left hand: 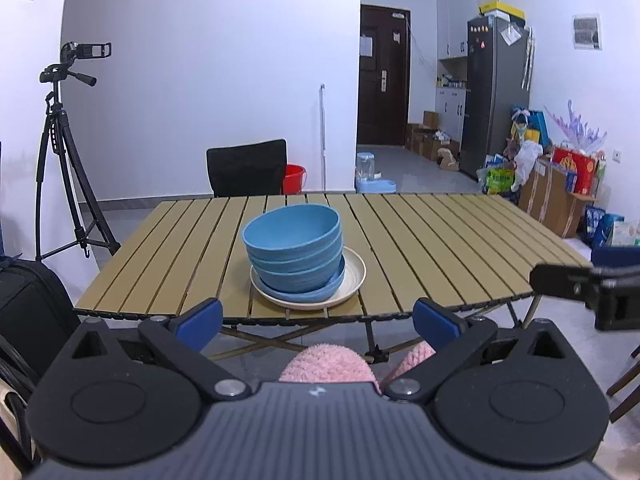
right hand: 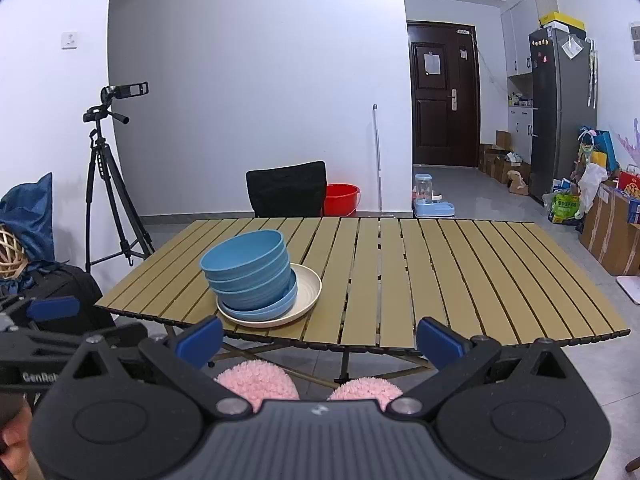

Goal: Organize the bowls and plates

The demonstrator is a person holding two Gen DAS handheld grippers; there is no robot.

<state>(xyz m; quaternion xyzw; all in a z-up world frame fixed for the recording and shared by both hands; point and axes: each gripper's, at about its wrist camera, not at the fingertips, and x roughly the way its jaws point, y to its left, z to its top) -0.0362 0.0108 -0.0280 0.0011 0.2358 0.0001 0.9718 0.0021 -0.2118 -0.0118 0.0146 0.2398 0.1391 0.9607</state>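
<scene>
Both claws, left claw (left hand: 318, 318) and right claw (right hand: 320, 338), hang with fingers spread apart and empty, short of the tabletop (right hand: 440, 280). Ahead of the left claw, blue bowls (left hand: 294, 240) sit stacked on a blue plate (left hand: 320, 292) atop a cream plate (left hand: 356, 276).

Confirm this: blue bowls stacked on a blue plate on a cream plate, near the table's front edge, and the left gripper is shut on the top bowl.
Not quite. The left gripper is open and short of the table, holding nothing, as the left wrist view shows. The blue bowls, blue plate and cream plate are as stated.
</scene>
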